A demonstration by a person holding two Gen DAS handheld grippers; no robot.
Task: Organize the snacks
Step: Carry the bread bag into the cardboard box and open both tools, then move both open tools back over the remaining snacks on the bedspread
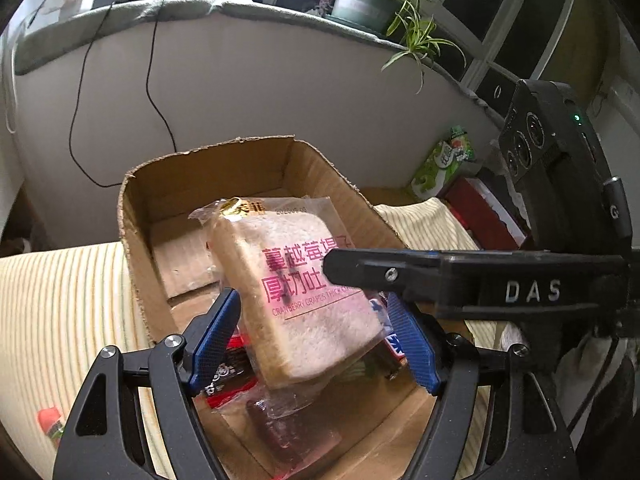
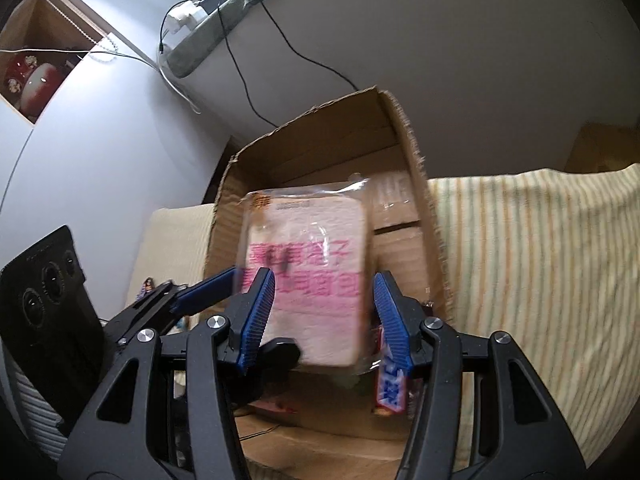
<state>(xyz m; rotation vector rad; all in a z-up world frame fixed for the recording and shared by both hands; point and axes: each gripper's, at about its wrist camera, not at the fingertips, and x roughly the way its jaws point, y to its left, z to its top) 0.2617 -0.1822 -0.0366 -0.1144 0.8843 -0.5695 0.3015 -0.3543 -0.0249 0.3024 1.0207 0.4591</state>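
Note:
A clear-wrapped slice of thick toast with pink print point(image 1: 304, 284) stands tilted inside the open cardboard box point(image 1: 136, 216). My left gripper point(image 1: 316, 340) is open, its blue pads on either side of the toast pack without pinching it. My right gripper point(image 2: 324, 316) is also open around the same toast pack point(image 2: 308, 280), which looks blurred. In the left wrist view the right gripper's black finger point(image 1: 360, 270) crosses in front of the pack. Under the toast lie a red snack pack point(image 1: 230, 372), a dark sausage pack point(image 1: 280, 432) and a blue-white bar point(image 2: 394, 388).
The box point(image 2: 420, 184) sits on a striped yellow cloth point(image 1: 60, 300). A green snack bag point(image 1: 444, 160) and a red box point(image 1: 484, 212) lie at the right. A red-capped item point(image 1: 50, 424) lies at the left. A wall with cables and a potted plant point(image 1: 368, 4) stand behind.

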